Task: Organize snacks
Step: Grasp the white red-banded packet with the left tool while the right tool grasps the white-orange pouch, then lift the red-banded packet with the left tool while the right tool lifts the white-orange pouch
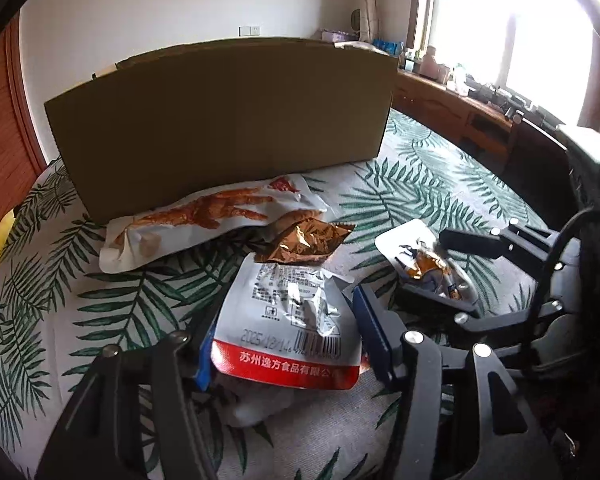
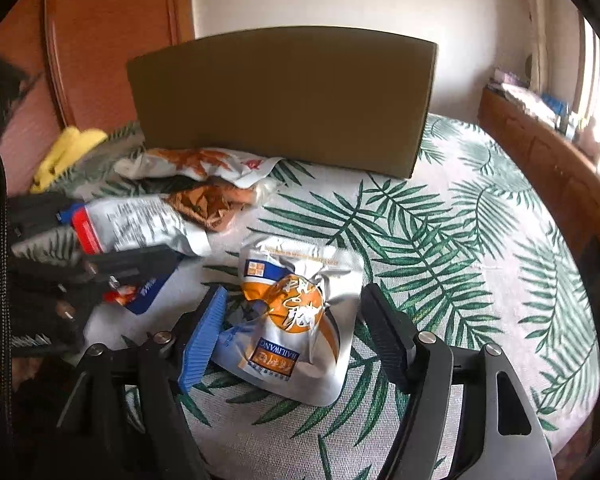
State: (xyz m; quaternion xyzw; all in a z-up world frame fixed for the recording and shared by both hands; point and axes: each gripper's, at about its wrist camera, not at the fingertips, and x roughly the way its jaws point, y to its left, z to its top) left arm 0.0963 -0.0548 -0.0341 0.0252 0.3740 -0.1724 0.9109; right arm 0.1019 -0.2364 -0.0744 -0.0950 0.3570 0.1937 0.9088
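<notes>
In the left wrist view, the left gripper [image 1: 288, 344] is straddling a red-edged silver snack pouch [image 1: 290, 320] on the bed [image 1: 112, 332], jaws apart. In the right wrist view, the right gripper [image 2: 296, 336] is bracketing an orange-and-silver packet [image 2: 296, 320], unclamped. Pickup seems underway; next, closing, then lifting toward the cardboard box [image 2: 284, 100].
</notes>
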